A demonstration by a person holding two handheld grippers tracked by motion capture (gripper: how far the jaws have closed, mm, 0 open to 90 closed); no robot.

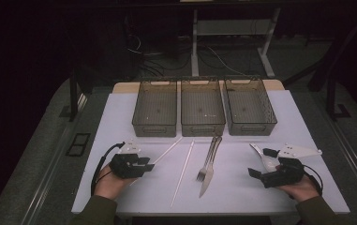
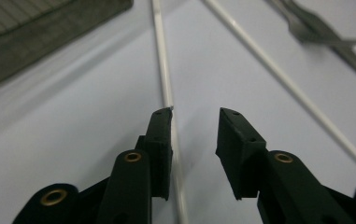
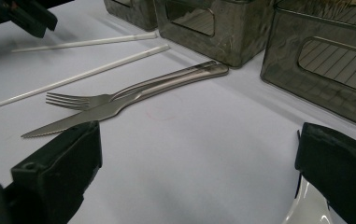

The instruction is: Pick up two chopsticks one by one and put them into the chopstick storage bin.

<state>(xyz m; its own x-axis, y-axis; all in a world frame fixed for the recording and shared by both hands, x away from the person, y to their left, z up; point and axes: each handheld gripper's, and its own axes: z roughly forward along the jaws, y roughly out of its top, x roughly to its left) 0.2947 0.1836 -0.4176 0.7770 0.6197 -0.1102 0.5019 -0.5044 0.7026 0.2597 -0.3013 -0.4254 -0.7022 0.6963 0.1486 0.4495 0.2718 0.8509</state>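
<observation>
High view: white table [image 1: 241,197] with three dark mesh bins [image 1: 203,107] in a row at the far edge. Left gripper [image 1: 149,163] lies low on the table's left side, held in the person's left hand [image 1: 108,180], its jaws pointing toward the centre. A white chopstick [image 1: 166,153] runs on a slant from the jaw tips toward the gap between the left and middle bins. A second chopstick [image 1: 182,172] lies just beside it, nearer the centre. A fork [image 1: 208,161] and a knife [image 1: 210,169] rest together, handles pointing at the middle bin. Right gripper [image 1: 256,172] sits at the right side, held in the right hand [image 1: 301,187], and a white spoon [image 1: 264,157] lies by its jaws.

Left gripper view: jaws parted a modest way, nothing pinched between the pads. The first chopstick passes along the inner edge of the left-hand jaw, flat on the table; contact with that jaw cannot be told. The second chopstick crosses at the right, well clear of the jaws. Bin corner at upper left, cutlery at upper right.

Right gripper view: jaws stand wide, with bare table between them. The spoon's white bowl shows just under the right-hand jaw at the bottom edge. Fork and knife lie ahead, both chopsticks beyond, bins behind.
</observation>
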